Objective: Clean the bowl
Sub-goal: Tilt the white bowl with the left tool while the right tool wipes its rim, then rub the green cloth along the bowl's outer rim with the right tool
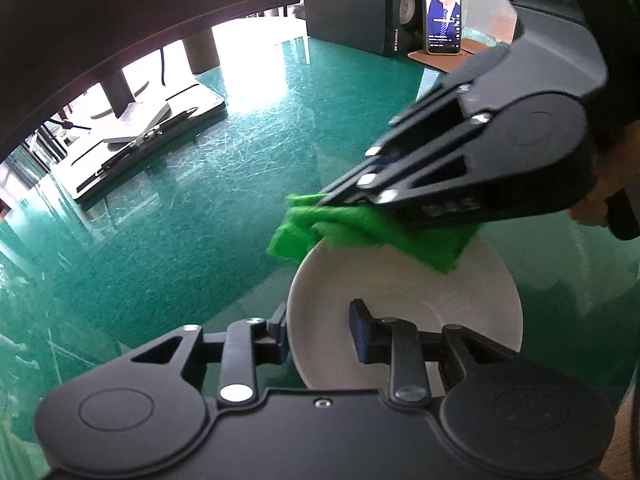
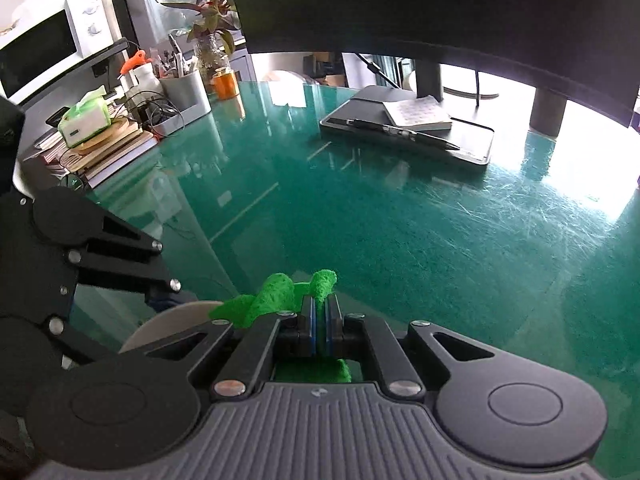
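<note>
A white bowl (image 1: 400,292) sits on the green glass table (image 1: 180,220). My left gripper (image 1: 318,322) straddles its near left rim, one finger (image 1: 278,336) outside and the other inside, with white wall showing between the inner pad and the rim. From the upper right, my right gripper (image 1: 324,200) is shut on a bright green cloth (image 1: 360,232) that lies over the bowl's far rim. In the right wrist view the cloth (image 2: 276,296) bulges out of the closed right gripper (image 2: 320,312). The bowl's edge (image 2: 176,320) and the left gripper (image 2: 168,300) show at the left.
A dark monitor base (image 2: 408,132) with a pen and a notepad stands farther back under a large screen. A phone (image 1: 442,12) leans on a black speaker (image 1: 348,4). Books, a tissue box (image 2: 84,120) and a grey pen holder (image 2: 184,92) line the table's far left.
</note>
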`<state>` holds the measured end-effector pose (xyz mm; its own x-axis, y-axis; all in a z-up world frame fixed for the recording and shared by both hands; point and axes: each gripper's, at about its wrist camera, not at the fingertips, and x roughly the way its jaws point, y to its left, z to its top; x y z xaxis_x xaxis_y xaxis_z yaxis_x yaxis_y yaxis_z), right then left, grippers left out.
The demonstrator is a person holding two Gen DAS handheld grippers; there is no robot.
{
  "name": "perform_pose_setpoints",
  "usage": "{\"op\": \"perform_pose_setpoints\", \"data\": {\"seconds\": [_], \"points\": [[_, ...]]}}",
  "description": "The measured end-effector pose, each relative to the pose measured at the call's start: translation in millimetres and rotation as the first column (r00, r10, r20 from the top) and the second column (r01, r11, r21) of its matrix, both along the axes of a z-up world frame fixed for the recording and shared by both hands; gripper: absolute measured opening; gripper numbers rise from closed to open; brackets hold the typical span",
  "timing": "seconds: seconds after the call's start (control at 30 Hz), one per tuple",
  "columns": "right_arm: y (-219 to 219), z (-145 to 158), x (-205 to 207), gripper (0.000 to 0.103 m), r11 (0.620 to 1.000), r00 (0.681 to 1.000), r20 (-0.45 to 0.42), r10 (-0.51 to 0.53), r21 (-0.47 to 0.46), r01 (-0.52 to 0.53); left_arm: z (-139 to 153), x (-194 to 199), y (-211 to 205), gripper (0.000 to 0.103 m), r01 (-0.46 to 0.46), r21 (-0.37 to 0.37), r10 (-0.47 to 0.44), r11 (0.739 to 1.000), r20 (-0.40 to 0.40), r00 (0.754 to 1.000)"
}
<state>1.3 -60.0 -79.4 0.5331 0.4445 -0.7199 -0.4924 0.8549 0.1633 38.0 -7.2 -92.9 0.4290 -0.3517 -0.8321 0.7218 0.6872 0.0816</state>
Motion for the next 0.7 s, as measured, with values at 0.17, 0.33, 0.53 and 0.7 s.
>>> {"op": "perform_pose_setpoints", "data": {"seconds": [0.17,0.33,0.53,0.7], "points": [[-19.2,-3.9,-18.9,0.006,0.999,0.999,-0.044,-0.027,-0.031,0.025,-0.5,-0.1,-0.3,0.032,0.01,0.001,-0.01,1.0,0.005,1.0],[-6.5,-1.0,-14.9,0.006,0.999,0.999,-0.012,-0.039,-0.023,0.038,-0.9,-0.4,-0.9,0.032,0.013,0.002,-0.013,1.0,0.007,1.0],[26.4,4.8,7.0,0.006,0.998,0.998,0.021,0.063,-0.007,-0.063,-0.9,-1.0,-3.3,0.034,0.008,0.009,-0.008,1.0,0.01,1.0],[40.6,7.6,7.9,0.006,0.994,0.994,0.038,0.107,0.005,-0.107,-1.4,-2.2,-4.0,0.037,0.007,0.002,-0.007,1.0,0.004,1.0]]}}
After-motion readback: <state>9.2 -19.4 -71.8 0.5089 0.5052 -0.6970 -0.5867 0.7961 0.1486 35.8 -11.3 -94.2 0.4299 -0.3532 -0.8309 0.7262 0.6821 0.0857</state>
